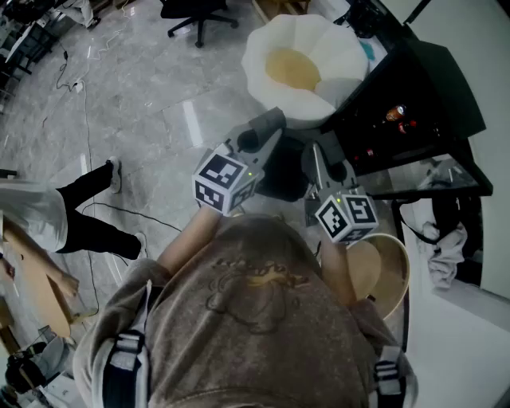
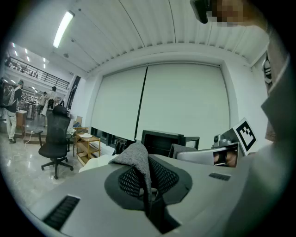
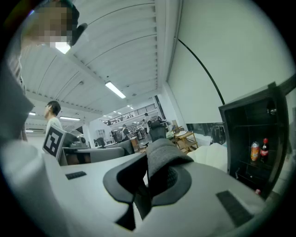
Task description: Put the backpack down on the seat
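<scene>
Close under the head camera is the front of my grey-brown shirt [image 1: 255, 311], and my two forearms reach forward from it, each carrying a gripper with a black-and-white marker cube. The left gripper [image 1: 263, 137] and the right gripper [image 1: 319, 159] both point almost level, tipped slightly down, and they sit near each other with the backpack [image 1: 280, 177] hanging between them as a dark mass.

Seen from the left gripper's own camera, its jaws are pinched nearly together on a fold of grey woven strap [image 2: 137, 157], which arches up out of the grip. The right gripper's camera shows the same: its jaws are narrow and clamped on another grey strap [image 3: 163, 159] that bulges up and over above them. So each of my grippers holds the bag by a strap.

Just beyond the backpack stands the seat [image 1: 263, 49], a white chair shaped like flower petals with a yellow cushion [image 1: 293, 68] in its hollow. The cushion is bare. The bag is at the near rim of the seat, on my side of it, and I cannot tell whether it touches that rim.

To the right of the seat stands a black cabinet [image 1: 422, 88] with a can and a bottle [image 3: 259, 150] on a shelf inside. A round wooden stool [image 1: 384, 272] is by my right elbow. Off to my left a person in black trousers [image 1: 89, 209] crosses the pale marbled floor [image 1: 151, 103], and a black office chair [image 1: 199, 14] stands further back.
</scene>
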{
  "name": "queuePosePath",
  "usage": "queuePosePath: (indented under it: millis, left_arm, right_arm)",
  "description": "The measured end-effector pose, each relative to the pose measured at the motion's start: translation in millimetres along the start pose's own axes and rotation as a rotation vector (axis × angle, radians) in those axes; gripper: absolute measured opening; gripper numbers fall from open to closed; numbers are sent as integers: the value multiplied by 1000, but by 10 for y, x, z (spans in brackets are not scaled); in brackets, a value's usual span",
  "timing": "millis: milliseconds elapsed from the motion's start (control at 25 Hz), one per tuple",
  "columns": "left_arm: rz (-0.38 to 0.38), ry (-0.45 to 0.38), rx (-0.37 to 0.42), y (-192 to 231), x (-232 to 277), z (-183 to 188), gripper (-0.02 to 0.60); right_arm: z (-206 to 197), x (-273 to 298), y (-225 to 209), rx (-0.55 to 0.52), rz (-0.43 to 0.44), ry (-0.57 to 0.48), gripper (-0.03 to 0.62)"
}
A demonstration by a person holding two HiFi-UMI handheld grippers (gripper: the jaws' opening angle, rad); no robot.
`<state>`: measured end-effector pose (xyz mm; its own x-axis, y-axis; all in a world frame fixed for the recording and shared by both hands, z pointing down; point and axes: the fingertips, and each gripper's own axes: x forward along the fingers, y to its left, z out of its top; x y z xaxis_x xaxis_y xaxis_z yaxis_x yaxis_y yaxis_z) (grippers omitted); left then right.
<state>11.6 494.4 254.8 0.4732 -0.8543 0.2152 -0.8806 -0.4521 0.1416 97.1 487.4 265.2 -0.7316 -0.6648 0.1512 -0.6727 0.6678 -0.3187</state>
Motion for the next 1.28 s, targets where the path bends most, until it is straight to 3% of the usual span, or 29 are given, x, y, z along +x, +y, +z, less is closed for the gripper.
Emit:
queuePosePath:
  millis: [320, 840, 1280]
  left_arm:
    - [19, 6, 0, -37, 98, -10, 26]
    - [98, -80, -7, 18, 354, 171, 26]
    - [79, -101, 11, 214, 833, 364, 28]
  right_arm:
    - [10, 18, -93, 14, 15, 16, 29]
    - [170, 94, -325, 6, 163, 17, 29]
    - [432, 431, -748, -14, 148, -18, 29]
